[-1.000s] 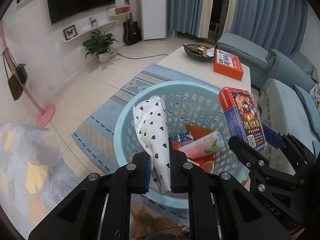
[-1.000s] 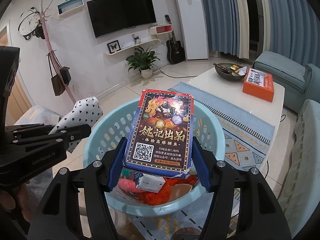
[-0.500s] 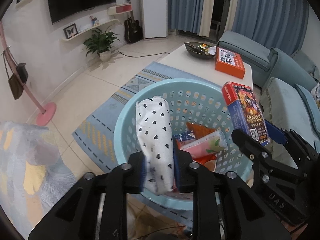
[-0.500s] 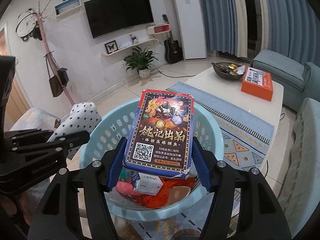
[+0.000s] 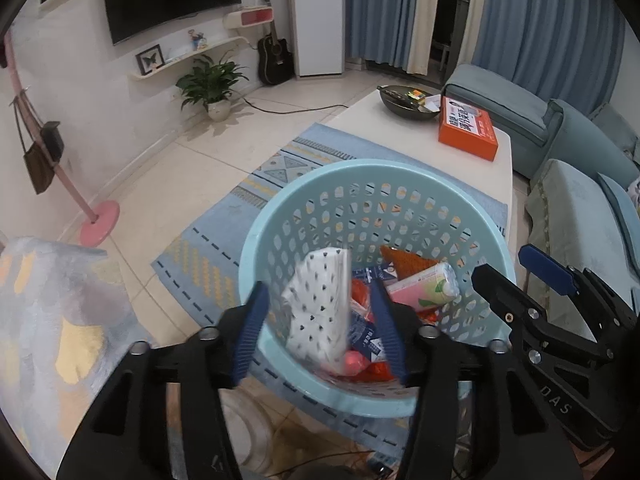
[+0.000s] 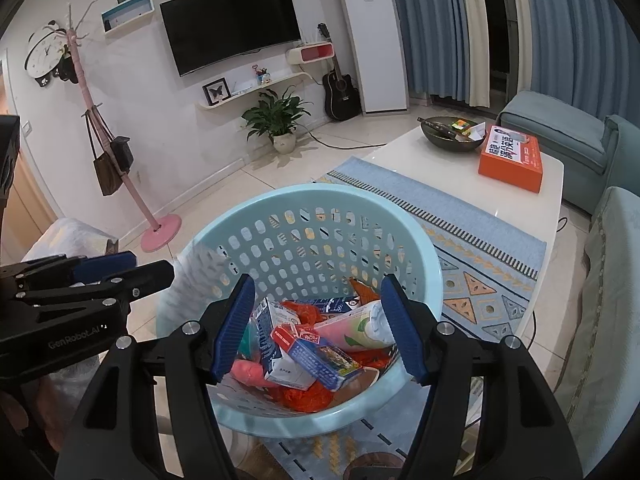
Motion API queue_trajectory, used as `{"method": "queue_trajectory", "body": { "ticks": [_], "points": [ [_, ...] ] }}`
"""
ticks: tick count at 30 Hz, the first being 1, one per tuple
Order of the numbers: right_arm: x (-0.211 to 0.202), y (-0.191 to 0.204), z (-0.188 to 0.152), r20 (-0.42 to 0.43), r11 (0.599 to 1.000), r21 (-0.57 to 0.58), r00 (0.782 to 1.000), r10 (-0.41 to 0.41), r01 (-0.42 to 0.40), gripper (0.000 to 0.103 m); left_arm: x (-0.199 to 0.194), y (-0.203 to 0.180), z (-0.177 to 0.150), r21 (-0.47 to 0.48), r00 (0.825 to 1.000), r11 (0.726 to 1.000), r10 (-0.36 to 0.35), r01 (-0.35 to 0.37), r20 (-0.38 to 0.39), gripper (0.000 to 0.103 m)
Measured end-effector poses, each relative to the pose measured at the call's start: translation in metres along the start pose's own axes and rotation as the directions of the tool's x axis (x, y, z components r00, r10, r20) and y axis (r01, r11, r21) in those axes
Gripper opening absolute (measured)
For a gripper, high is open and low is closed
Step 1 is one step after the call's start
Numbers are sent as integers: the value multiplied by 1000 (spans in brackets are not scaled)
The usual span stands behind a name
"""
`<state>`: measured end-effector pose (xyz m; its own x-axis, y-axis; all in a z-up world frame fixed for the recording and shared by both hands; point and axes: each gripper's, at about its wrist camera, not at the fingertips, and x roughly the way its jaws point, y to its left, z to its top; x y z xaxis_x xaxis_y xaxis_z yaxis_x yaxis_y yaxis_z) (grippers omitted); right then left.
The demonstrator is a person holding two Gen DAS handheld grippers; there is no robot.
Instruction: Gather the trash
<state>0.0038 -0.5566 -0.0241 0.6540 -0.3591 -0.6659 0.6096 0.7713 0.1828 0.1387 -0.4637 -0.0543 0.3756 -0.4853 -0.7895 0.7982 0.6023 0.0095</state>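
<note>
Wall-mounted TV (image 6: 232, 24), blue curtains (image 6: 560, 28), tiled floor (image 5: 160, 200)

Pale-blue basket (image 5: 280, 216); heart-dotted white packet (image 5: 316, 304)

— What do the two handheld tools look like up close?

— Both are matte black plastic. The left gripper (image 5: 322, 330) has two angular arms ending in ribbed blue pads (image 5: 251, 334), with a round silver screw head set just behind each pad and another further back along each arm.

— And the other one?

— The right gripper (image 6: 318, 330) is built the same way: black arms, blue ridged fingers (image 6: 402, 330), silver screws behind them. Seen side-on from the right camera, the left tool carries pale "GenRobot.AI" lettering on its flank; from the left camera, the right tool shows the letters "DAS" well behind its fingers.
</note>
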Motion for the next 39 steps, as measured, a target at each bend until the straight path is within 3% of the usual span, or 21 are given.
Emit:
{"method": "queue_trajectory", "body": {
  "ticks": [9, 19, 36, 39],
  "points": [
    [-13, -2, -3, 2, 1000, 19, 1000, -4, 4, 64, -15, 4, 1, -38, 1000, 999, -17, 17, 6, 67],
    [-35, 4, -8, 11, 1000, 23, 1000, -6, 6, 64, -56, 13, -8, -79, 999, 997, -13, 17, 49, 70],
    [-91, 67, -26, 26, 999, -45, 1000, -16, 17, 79, -168, 33, -84, -111, 981, 994, 41, -20, 188, 73],
    [-102, 84, -37, 31, 998, -62, 999, -12, 14, 81, -189, 40, -106, -132, 973, 990, 83, -55, 216, 77]
  ]
}}
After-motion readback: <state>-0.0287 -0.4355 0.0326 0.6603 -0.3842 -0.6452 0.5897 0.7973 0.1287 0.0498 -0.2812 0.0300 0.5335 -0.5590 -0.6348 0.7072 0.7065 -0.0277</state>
